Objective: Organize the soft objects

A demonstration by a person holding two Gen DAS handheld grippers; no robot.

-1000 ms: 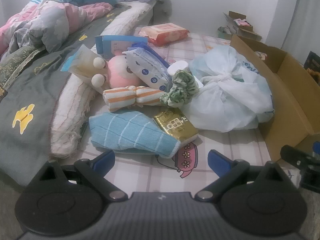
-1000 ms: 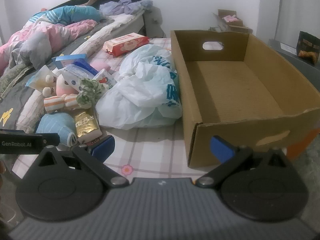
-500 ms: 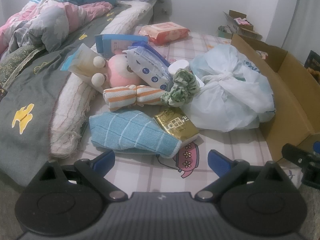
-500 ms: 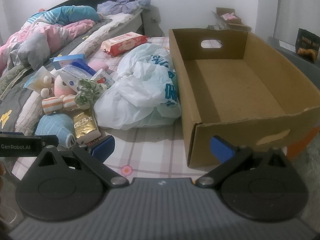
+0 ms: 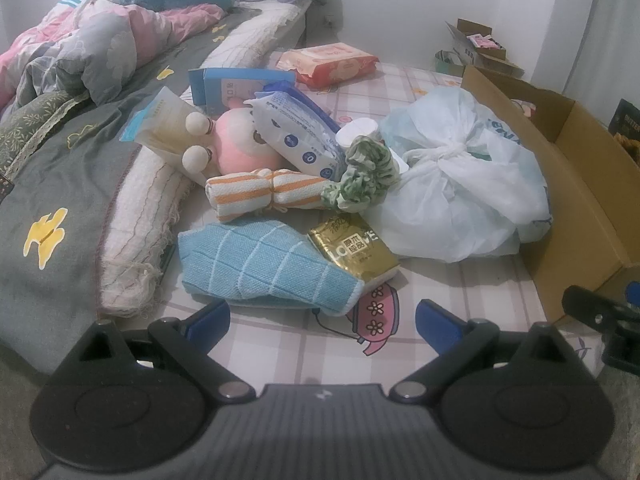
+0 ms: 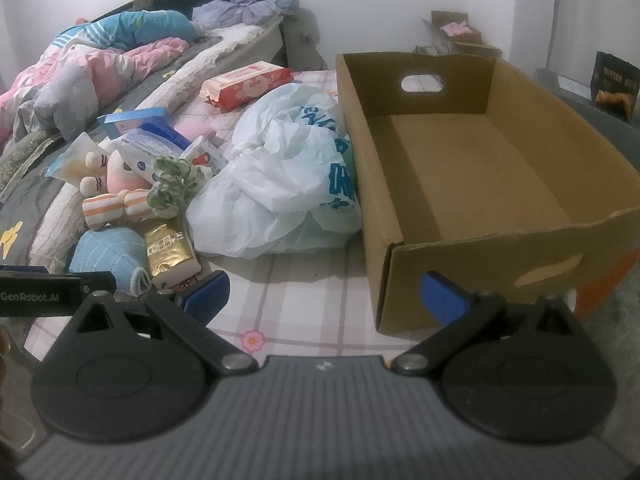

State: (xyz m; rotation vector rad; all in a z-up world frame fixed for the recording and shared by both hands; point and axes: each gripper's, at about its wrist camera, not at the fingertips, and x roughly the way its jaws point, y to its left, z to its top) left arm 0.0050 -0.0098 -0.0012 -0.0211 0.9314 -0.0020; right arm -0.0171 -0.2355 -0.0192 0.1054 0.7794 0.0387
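Moved: almost nothing since one second ago; both views sit a little nearer to the pile.
Left gripper (image 5: 322,318): fingers spread wide and holding nothing, low in the frame, just before the blue knitted cloth (image 5: 264,268).
Right gripper (image 6: 324,294): also spread and holding nothing, low centre, between the pile and the cardboard box (image 6: 404,280).
Box: at right of the frame, nothing inside it.
Step, I judge: take the blue cloth first; go low, close on its thick folded edge, and avoid the gold packet (image 5: 354,250) touching it.
Count: one blue cloth, one striped towel roll (image 5: 264,196), one pink plush toy (image 5: 236,148), one green scrunchie (image 5: 366,178), one tied plastic bag (image 5: 460,184).
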